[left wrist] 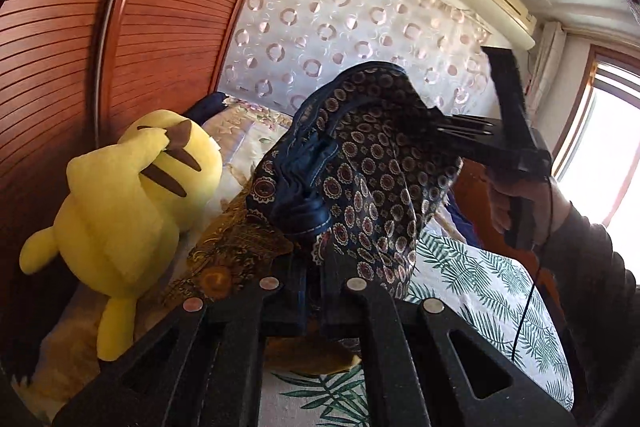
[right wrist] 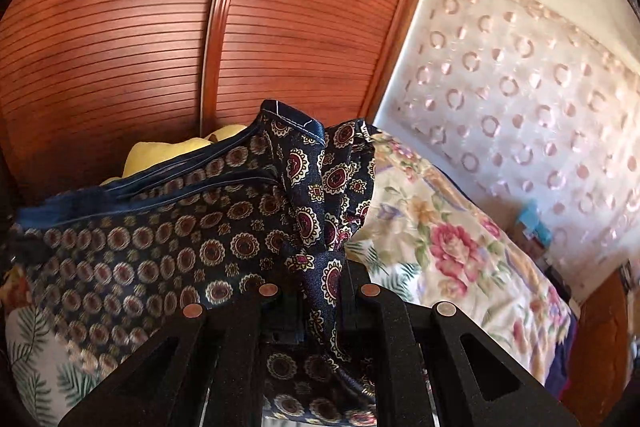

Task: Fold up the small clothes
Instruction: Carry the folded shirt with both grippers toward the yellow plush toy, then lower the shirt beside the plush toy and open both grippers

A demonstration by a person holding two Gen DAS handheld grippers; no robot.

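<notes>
Two grips on one patterned garment point(left wrist: 372, 163), left gripper point(left wrist: 316, 291) and right gripper point(left wrist: 448, 131) both clenched on its edges, held above bed point(left wrist: 480, 275); light, limp, likely slippery; best pinched at stitched hems.

Home bedroom, bed point(left wrist: 480, 279) with leaf-print sheet, wooden wardrobe point(left wrist: 160, 7), plush toy point(left wrist: 132, 187), curtain point(left wrist: 340, 27)

Yellow plush toy point(left wrist: 132, 187), wooden wardrobe point(left wrist: 120, 27), ring-patterned curtain point(left wrist: 340, 27).
</notes>
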